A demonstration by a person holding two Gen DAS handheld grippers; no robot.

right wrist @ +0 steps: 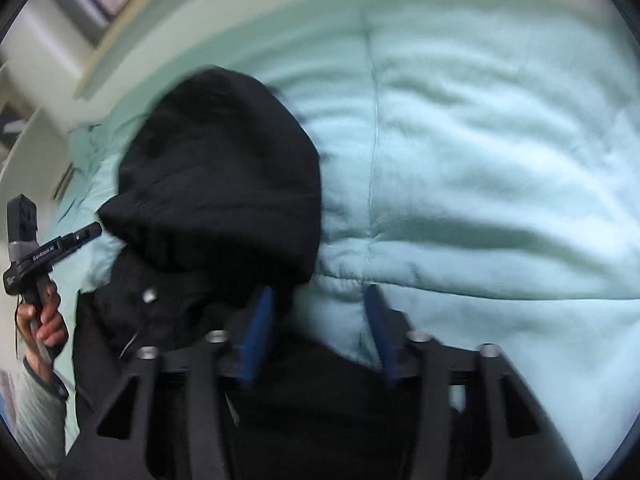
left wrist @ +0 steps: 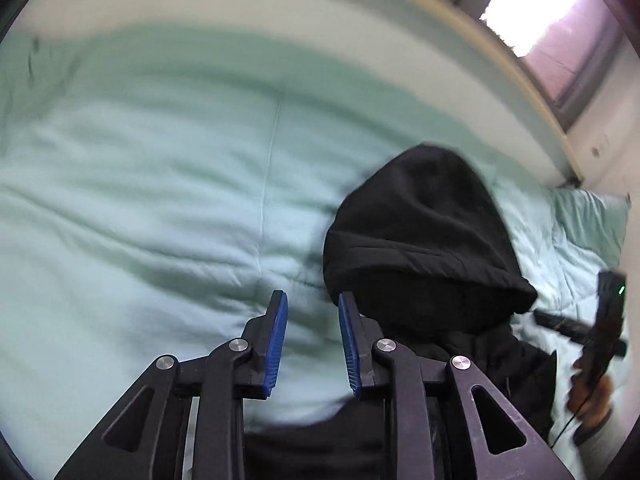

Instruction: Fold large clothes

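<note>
A: The black hooded jacket [left wrist: 432,240] lies on the bed, on a pale green quilt [left wrist: 160,200], hood spread flat and pointing away from both cameras. In the left wrist view it sits right of centre, with its body running down under the claw's right finger.

B: From the right wrist the jacket [right wrist: 216,184] is left of centre, and here I can see a metal snap [right wrist: 149,295] below the hood and a thin cord near it. Your view doesn't show those.

A: No. The left claw [left wrist: 313,344] stands narrowly open, blue pads apart, with only quilt [right wrist: 480,160] showing between them. The right pad sits at the jacket's edge; I cannot tell whether it touches.

B: The right claw [right wrist: 320,332] is blurred but stands wider, also gripping nothing. A fold of quilt shows in the gap, with dark cloth lower down.

A: At my right edge I see the other claw's black handle in a hand [left wrist: 590,396].

B: And at my left edge, a hand [right wrist: 42,320] in a grey sleeve grips the left claw's handle, which carries small white lettering.

A: Beyond the bed I get a bright window [left wrist: 536,12] at top right.

B: Mine shows only a sliver of it, top left.
</note>
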